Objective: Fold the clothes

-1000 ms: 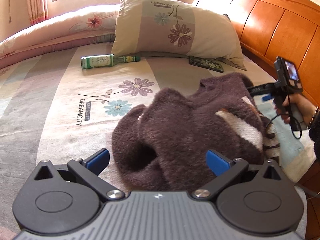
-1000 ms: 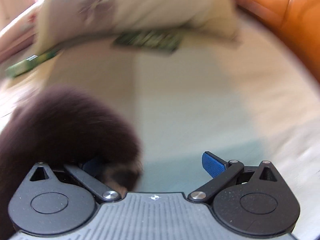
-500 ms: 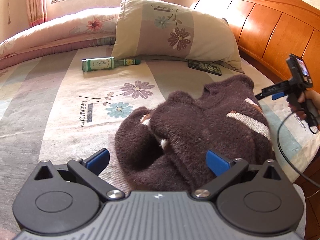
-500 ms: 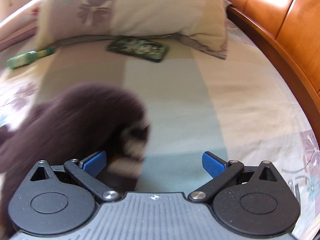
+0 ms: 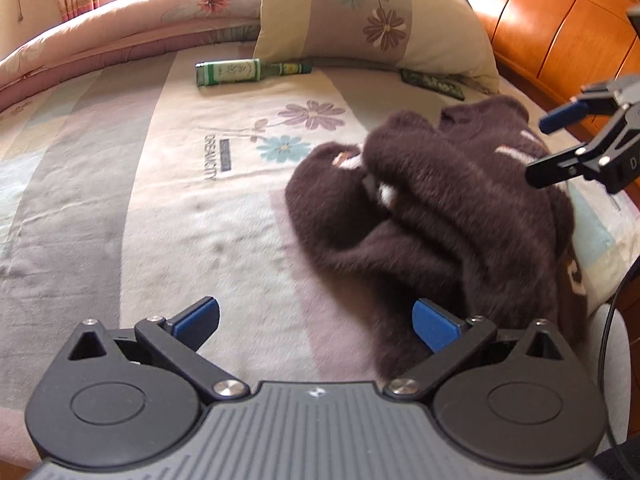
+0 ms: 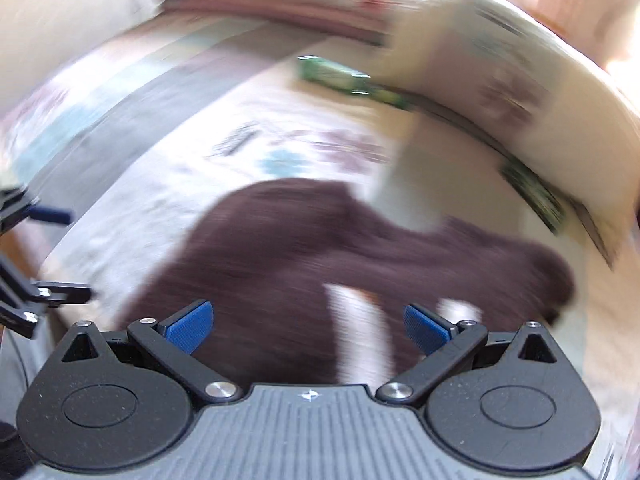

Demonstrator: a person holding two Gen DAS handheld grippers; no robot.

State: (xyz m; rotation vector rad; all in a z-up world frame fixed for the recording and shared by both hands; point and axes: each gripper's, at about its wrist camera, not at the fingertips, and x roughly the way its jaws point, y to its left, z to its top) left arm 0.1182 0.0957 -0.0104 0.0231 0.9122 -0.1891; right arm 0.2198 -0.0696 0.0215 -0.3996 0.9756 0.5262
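The fuzzy brown sweater (image 5: 452,216) lies in a loose, rumpled heap on the bed (image 5: 132,184), toward its right side, near the wooden headboard (image 5: 560,52) and just below the floral pillow (image 5: 372,24). White stripes show in places among the bunched folds, and no edge looks squared or laid flat, so by my reading the folding has barely begun: the garment has yet to be spread out, the sleeves brought in and the body doubled over.

The left gripper (image 5: 316,322) hovers low at the near edge of the heap with its blue-padded fingers (image 5: 434,324) spread wide and nothing between them; the right pad sits just beside the fabric. The right gripper (image 6: 306,326) is above the sweater's striped part, its fingers likewise apart and empty, though that view is heavily blurred.

A green bottle (image 5: 236,72) and a dark flat packet (image 5: 434,83) lie well apart from the sweater, near the pillow.
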